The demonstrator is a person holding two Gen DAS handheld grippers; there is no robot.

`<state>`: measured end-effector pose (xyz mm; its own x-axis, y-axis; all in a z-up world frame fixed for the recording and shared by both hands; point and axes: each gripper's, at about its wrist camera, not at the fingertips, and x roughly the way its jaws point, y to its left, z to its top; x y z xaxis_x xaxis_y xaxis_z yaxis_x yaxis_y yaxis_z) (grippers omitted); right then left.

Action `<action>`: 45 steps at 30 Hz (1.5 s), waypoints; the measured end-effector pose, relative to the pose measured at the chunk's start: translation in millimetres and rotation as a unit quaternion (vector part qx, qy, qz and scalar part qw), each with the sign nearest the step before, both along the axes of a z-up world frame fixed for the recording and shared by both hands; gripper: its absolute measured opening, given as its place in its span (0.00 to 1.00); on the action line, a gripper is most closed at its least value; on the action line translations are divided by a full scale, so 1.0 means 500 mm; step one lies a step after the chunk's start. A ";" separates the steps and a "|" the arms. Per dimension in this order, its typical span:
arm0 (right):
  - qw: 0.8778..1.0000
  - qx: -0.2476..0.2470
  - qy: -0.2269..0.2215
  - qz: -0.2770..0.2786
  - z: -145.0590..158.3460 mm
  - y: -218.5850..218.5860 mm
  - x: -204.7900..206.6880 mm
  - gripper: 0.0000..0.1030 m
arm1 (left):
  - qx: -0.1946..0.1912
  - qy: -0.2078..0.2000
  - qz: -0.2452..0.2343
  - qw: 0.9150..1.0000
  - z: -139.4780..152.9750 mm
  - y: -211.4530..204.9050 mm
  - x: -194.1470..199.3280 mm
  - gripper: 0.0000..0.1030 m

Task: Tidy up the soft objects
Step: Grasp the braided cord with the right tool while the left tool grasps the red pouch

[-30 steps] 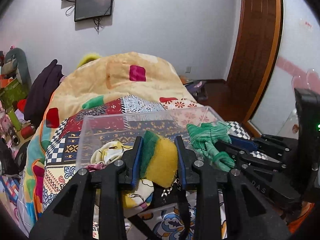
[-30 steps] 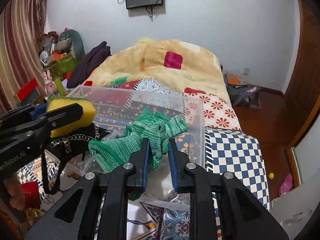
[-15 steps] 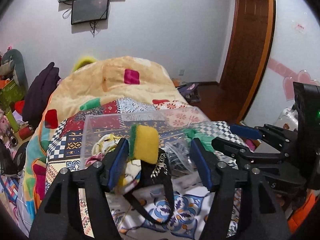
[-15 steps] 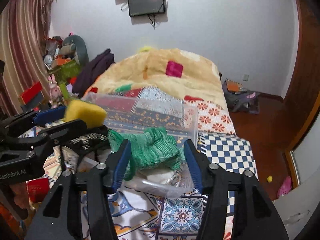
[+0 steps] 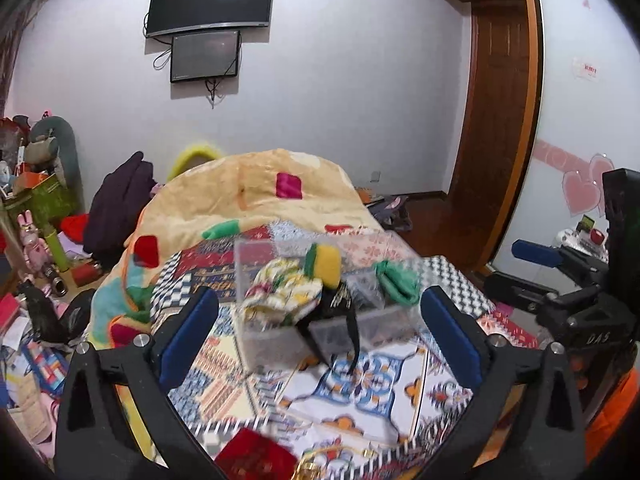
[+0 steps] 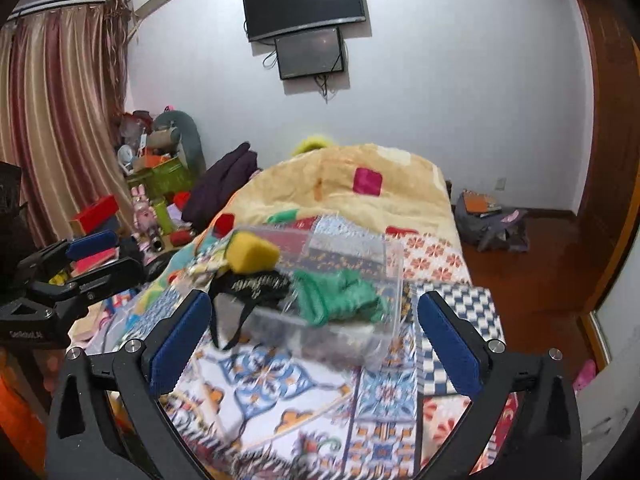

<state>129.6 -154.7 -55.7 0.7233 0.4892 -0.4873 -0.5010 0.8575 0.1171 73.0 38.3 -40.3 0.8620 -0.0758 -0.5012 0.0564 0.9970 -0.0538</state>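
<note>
A clear plastic box (image 5: 280,334) (image 6: 384,256) stands on the patterned bed. In it lie a yellow and green sponge (image 5: 325,265) (image 6: 250,255), a green knitted cloth (image 5: 396,282) (image 6: 336,298), a floral cloth (image 5: 280,290) and a black strappy item (image 5: 340,312) (image 6: 256,286). My left gripper (image 5: 318,332) is open and empty, held back from the box. My right gripper (image 6: 314,338) is open and empty too, also back from the box. Each gripper shows at the edge of the other's view.
A yellow quilt (image 5: 256,196) is heaped at the far end of the bed. A red item (image 5: 252,456) lies on the bed near me. Clutter and boxes (image 6: 160,184) stand on the floor at the left. A wooden door (image 5: 496,112) is at the right.
Both grippers have opened wide, let go of the sponge and the green cloth into the box, and pulled back and up from it.
</note>
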 end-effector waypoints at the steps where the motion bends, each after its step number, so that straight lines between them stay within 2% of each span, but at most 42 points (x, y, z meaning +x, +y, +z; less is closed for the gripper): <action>1: 1.000 -0.004 0.007 0.003 -0.008 0.000 -0.006 1.00 | 0.002 0.004 0.000 1.000 -0.005 0.001 -0.007 1.00; 6: 0.999 -0.026 0.045 0.012 -0.061 0.009 -0.031 1.00 | 0.005 0.043 0.014 0.999 -0.062 0.015 -0.045 1.00; 9: 0.996 -0.036 0.083 0.025 -0.104 0.023 -0.039 1.00 | -0.012 0.076 0.023 0.997 -0.110 0.026 -0.054 1.00; 16: 0.981 -0.079 0.166 0.065 -0.213 0.066 -0.055 0.98 | -0.012 0.138 0.062 0.988 -0.205 0.051 -0.060 1.00; 18: 0.977 -0.090 0.183 0.068 -0.234 0.072 -0.056 0.90 | -0.015 0.147 0.069 0.987 -0.223 0.060 -0.061 1.00; 20: 0.972 -0.103 0.197 0.073 -0.255 0.077 -0.057 0.74 | -0.020 0.153 0.078 0.985 -0.237 0.068 -0.059 1.00; 21: 0.970 -0.109 0.203 0.074 -0.264 0.080 -0.057 0.72 | -0.022 0.155 0.080 0.984 -0.242 0.072 -0.058 1.00; 25: 0.973 -0.122 0.179 0.073 -0.263 0.083 -0.071 0.46 | -0.024 0.157 0.083 0.984 -0.259 0.081 -0.061 0.99; 28: 0.975 -0.119 0.175 0.073 -0.264 0.081 -0.072 0.26 | -0.014 0.153 0.077 0.985 -0.265 0.074 -0.061 0.86; 30: 0.976 -0.119 0.170 0.069 -0.264 0.075 -0.074 0.20 | -0.004 0.151 0.070 0.986 -0.268 0.067 -0.060 0.79; 31: 0.976 -0.120 0.168 0.067 -0.263 0.073 -0.073 0.15 | -0.004 0.150 0.067 0.986 -0.268 0.065 -0.059 0.73; 34: 0.977 -0.113 0.167 0.063 -0.255 0.064 -0.065 0.11 | -0.006 0.155 0.048 0.987 -0.271 0.056 -0.054 0.48; 37: 0.980 -0.104 0.162 0.058 -0.248 0.053 -0.064 0.11 | -0.007 0.152 0.033 0.988 -0.266 0.048 -0.054 0.34; 45: 0.989 -0.079 0.119 0.043 -0.182 0.028 -0.062 0.10 | -0.007 0.111 0.003 0.994 -0.210 0.021 -0.066 0.30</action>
<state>98.8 -140.6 -146.9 0.5379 0.4489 -0.7136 -0.5475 0.8297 0.1092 39.8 48.9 -145.4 0.7303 -0.0786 -0.6786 0.0353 0.9964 -0.0775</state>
